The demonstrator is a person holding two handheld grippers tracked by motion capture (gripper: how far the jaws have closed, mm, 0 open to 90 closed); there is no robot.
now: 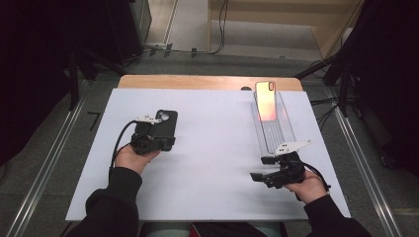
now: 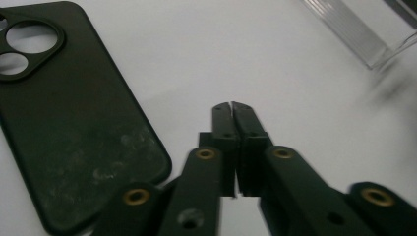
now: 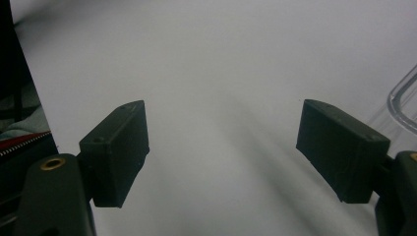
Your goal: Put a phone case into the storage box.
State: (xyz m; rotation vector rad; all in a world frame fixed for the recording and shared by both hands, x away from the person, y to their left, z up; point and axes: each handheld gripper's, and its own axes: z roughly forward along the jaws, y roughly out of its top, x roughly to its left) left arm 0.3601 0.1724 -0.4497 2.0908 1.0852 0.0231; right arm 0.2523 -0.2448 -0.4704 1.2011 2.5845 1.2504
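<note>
A black phone case [image 1: 167, 126] lies face down on the white sheet at the left, its camera cut-outs toward the far side. In the left gripper view the case [image 2: 74, 128] lies left of my left gripper [image 2: 231, 105], whose jaws are shut against each other with nothing between them, over bare sheet just off the case's near corner. From above, the left gripper [image 1: 165, 145] sits at the case's near edge. A phone [image 1: 267, 101] with a pink-orange sheen leans in a clear tray [image 1: 274, 133] at the right. My right gripper [image 1: 261, 169] stands open and empty below that tray [image 3: 221, 147].
The white sheet [image 1: 212, 168] covers a wooden table [image 1: 207, 81]. The clear tray's corner shows at the upper right of the left gripper view [image 2: 364, 34] and at the right edge of the right gripper view [image 3: 401, 98]. Cables and metal rails run along the floor beside the table.
</note>
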